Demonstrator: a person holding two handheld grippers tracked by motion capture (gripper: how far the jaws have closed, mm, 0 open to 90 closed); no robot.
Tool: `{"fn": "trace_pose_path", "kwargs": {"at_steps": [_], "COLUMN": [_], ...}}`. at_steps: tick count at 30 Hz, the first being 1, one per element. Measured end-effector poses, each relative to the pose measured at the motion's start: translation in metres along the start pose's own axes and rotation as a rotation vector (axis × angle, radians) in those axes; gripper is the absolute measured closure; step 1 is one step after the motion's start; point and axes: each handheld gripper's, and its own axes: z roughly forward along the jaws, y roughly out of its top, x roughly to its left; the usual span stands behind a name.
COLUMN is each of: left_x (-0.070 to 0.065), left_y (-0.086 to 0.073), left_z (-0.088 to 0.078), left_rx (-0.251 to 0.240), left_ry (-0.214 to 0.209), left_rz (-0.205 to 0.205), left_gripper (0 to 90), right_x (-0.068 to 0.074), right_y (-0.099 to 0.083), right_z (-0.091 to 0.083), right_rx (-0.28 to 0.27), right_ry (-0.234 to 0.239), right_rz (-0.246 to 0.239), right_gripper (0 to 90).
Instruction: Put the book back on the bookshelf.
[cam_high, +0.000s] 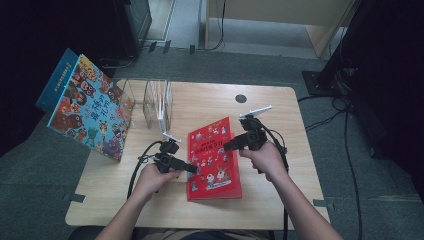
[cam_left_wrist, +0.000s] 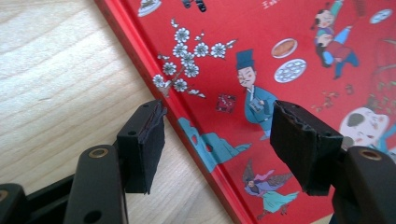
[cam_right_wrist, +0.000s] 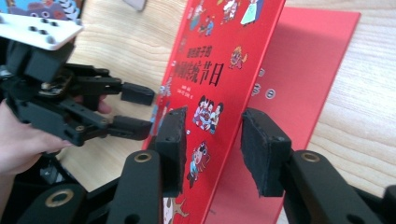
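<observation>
A wooden table (cam_high: 280, 200) stands on a grey floor, with the person's forearms coming in from its near edge. Leaning at the table's far left corner is a large picture book (cam_high: 87, 107) with a blue spine and a cover full of cartoon animals. Just to its right, on the tabletop, stands a clear plastic rack (cam_high: 155, 102) with upright dividers.

The red book (cam_high: 215, 160) lies near the middle of the table, between the two hands, its spine toward the left hand. In the right gripper view its front cover (cam_right_wrist: 219, 70) is lifted on edge, tilted up off the plain red page beneath it.

The right gripper (cam_high: 229, 145) reaches in from the right over the red book. In its own view the lifted cover's free edge passes between the two pads, which stand apart on either side of it; whether a pad touches the cover cannot be told.

The left gripper (cam_high: 194, 170) is at the red book's left edge. Its jaws are apart, one pad over bare wood and the other over the cover, with the spine running between them.
</observation>
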Motion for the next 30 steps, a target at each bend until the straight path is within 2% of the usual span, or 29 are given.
{"fn": "trace_pose_path", "kwargs": {"at_steps": [6,8,11,18,20,24,30], "left_x": [0.002,0.001,0.002,0.002,0.002,0.002,0.002], "left_y": [0.001,0.001,0.001,0.002,0.001,0.002,0.002], "left_z": [-0.001,-0.001,0.000,0.000,0.000,0.000,0.001], "left_rx": [0.009,0.013,0.019,0.027,0.027,0.025,0.029], "left_ry": [-0.013,-0.012,-0.005,-0.001,0.000,0.001,0.003], "left_rz": [0.003,0.003,0.006,0.008,0.006,0.005,0.000], "left_gripper": [35.8,35.8,35.6,35.6,35.6,35.6,36.2], "right_x": [0.011,0.016,0.021,0.029,0.031,0.032,0.036], "right_y": [0.008,0.009,0.011,0.015,0.016,0.017,0.019], "right_z": [-0.001,0.004,0.009,0.019,0.021,0.025,0.034], "right_rx": [0.035,0.058,0.069,0.099,0.108,0.117,0.138], "right_ry": [0.012,-0.007,-0.007,-0.063,-0.075,-0.069,-0.069], "right_rz": [-0.018,-0.043,-0.059,-0.125,-0.132,-0.125,-0.140], "right_gripper": [63.8,63.8,64.0,65.1,65.1,65.1,63.8]}}
